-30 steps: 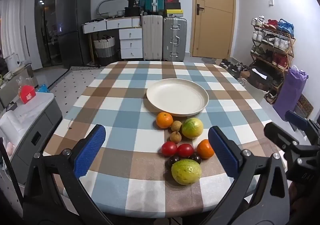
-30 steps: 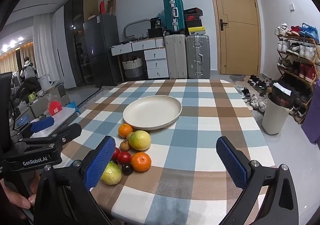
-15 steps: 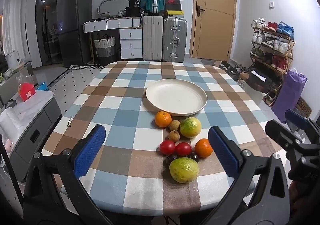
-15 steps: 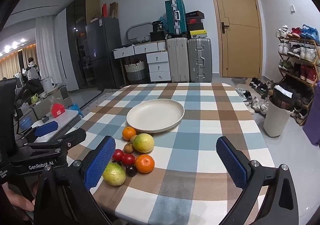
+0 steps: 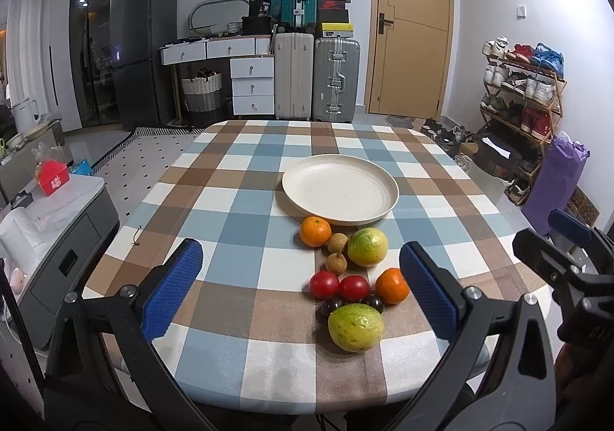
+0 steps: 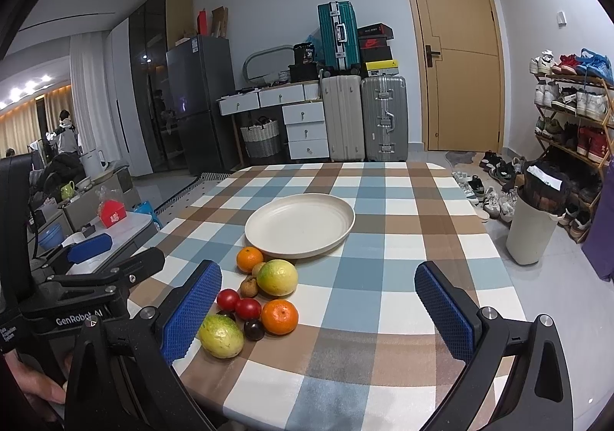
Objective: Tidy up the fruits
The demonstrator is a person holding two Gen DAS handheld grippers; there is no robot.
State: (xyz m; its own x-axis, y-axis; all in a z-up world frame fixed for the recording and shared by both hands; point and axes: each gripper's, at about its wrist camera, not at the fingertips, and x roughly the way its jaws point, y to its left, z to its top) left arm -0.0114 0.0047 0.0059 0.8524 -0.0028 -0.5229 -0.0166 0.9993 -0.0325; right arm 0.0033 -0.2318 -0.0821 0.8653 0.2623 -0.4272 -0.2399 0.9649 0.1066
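Observation:
A bare cream plate (image 5: 340,192) (image 6: 299,224) rests mid-table on the checked cloth. Just in front of it lies a cluster of fruit: two oranges (image 5: 315,232) (image 5: 392,285), two yellow-green citrus fruits (image 5: 367,247) (image 5: 355,327), two red tomatoes (image 5: 324,284), two small brown fruits (image 5: 337,242) and two dark plums (image 5: 333,305). My left gripper (image 5: 301,287) is open, low over the near edge in front of the fruit, holding nothing. The right gripper (image 6: 320,310) is open too, to the right of the fruit, its left finger beside the near citrus (image 6: 221,336).
The table (image 5: 238,208) has rounded near corners and drops off just below both grippers. A white bin (image 6: 531,229) and shoe rack (image 6: 568,116) stand right of the table, a low grey cabinet (image 5: 50,235) left. Suitcases and drawers line the far wall.
Both grippers have drawn back and risen slightly, so the plate and fruit sit a little farther away in both views. Nothing on the table has moved; both stay open.

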